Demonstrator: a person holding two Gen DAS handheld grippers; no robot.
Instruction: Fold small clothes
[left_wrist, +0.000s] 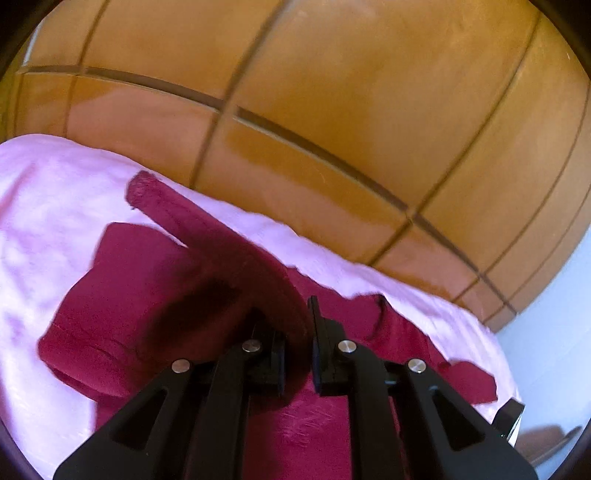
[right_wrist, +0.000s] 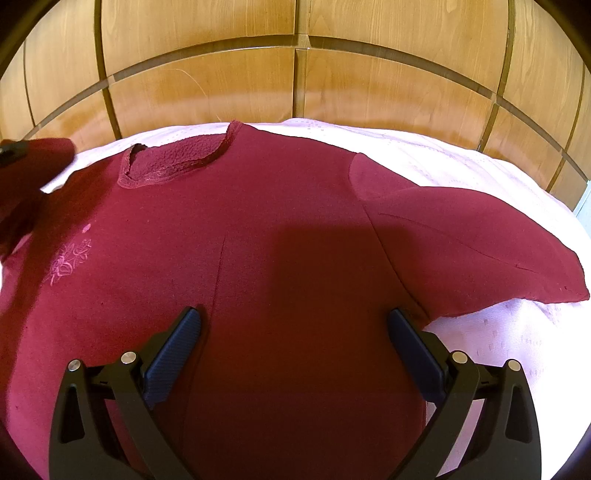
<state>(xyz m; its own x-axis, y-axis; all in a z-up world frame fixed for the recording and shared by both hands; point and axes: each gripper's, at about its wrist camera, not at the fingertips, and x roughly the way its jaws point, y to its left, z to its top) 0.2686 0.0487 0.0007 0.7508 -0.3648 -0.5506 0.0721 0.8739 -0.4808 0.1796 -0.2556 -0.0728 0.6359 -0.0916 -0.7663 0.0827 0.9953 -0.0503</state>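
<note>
A small dark red top (right_wrist: 258, 240) lies front up on a pink sheet (right_wrist: 498, 339), neckline (right_wrist: 177, 162) at the far side, pink embroidery (right_wrist: 68, 264) on its left chest, right sleeve (right_wrist: 480, 251) spread out flat. My right gripper (right_wrist: 293, 332) hovers open and empty over the lower body of the top. My left gripper (left_wrist: 299, 332) is shut on the left sleeve (left_wrist: 221, 236) and holds it lifted, its cuff (left_wrist: 142, 188) pointing away. The rest of the top (left_wrist: 122, 317) lies below it. The lifted sleeve and left gripper show at the left edge of the right wrist view (right_wrist: 26, 177).
The pink sheet (left_wrist: 55, 192) covers a bed. Wooden panelled cupboard doors (right_wrist: 295, 74) stand right behind the bed's far edge and also fill the top of the left wrist view (left_wrist: 369, 110). A pale wall (left_wrist: 554, 332) shows at the right.
</note>
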